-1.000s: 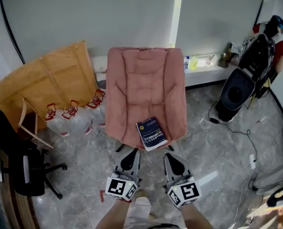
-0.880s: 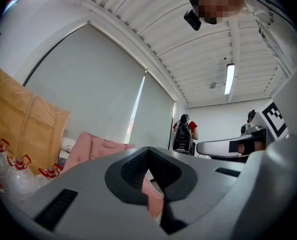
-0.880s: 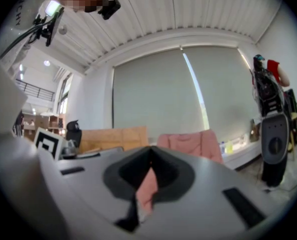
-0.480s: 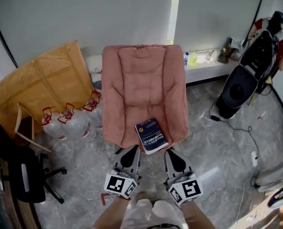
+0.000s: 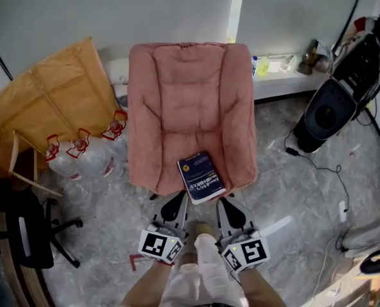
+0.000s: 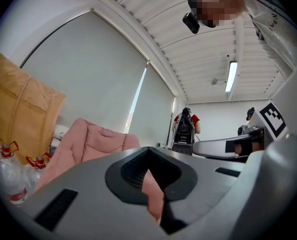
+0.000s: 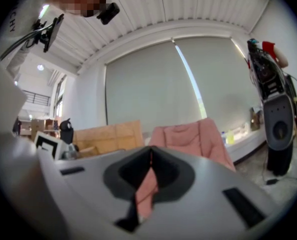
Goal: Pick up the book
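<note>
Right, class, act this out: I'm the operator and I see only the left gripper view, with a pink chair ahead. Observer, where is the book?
Observer: In the head view the dark blue book lies at the front edge of the chair seat.
Operator: Is either gripper on it?
Observer: No. The left gripper and the right gripper sit just short of its near edge, one on each side.
Operator: Is the right gripper open?
Observer: No. The right gripper view shows its jaws together, with nothing between them.
</note>
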`<state>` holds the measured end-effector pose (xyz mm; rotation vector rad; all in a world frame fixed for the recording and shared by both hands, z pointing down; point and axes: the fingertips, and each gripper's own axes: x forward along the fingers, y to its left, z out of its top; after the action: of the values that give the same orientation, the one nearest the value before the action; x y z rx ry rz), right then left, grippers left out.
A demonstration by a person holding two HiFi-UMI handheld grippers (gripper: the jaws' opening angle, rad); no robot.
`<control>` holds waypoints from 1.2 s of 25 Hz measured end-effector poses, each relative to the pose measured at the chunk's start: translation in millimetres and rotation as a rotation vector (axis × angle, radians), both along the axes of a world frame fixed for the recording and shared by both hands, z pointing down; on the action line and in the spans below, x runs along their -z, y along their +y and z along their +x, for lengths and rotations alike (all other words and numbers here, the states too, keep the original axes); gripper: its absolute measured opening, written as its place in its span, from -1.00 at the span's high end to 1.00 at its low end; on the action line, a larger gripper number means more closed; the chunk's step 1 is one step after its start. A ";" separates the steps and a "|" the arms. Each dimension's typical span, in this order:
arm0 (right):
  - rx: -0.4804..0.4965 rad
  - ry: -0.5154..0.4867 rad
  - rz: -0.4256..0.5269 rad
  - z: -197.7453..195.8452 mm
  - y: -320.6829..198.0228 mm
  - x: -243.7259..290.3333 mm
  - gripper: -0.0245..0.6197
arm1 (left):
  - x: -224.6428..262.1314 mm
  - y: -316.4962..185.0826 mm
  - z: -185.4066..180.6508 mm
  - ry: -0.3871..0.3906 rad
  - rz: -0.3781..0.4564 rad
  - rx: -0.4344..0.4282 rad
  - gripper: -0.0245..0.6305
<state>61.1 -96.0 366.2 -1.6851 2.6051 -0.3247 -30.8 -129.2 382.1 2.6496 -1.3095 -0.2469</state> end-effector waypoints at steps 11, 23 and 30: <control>0.019 0.003 -0.054 -2.2 -27.0 -66.4 0.89 | -63.5 -19.8 2.4 -0.025 -0.029 0.025 0.90; 0.005 -0.011 -0.160 5.5 -42.0 -158.7 0.89 | -146.4 -41.4 12.0 -0.002 -0.100 0.055 0.90; 0.004 -0.036 -0.240 0.9 -45.5 -211.8 0.88 | -190.6 -46.4 7.3 -0.001 -0.136 0.072 0.90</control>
<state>61.9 -141.5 578.0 -1.7208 2.6333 -0.6865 -23.5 -175.6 572.7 2.4942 -1.3721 -0.1606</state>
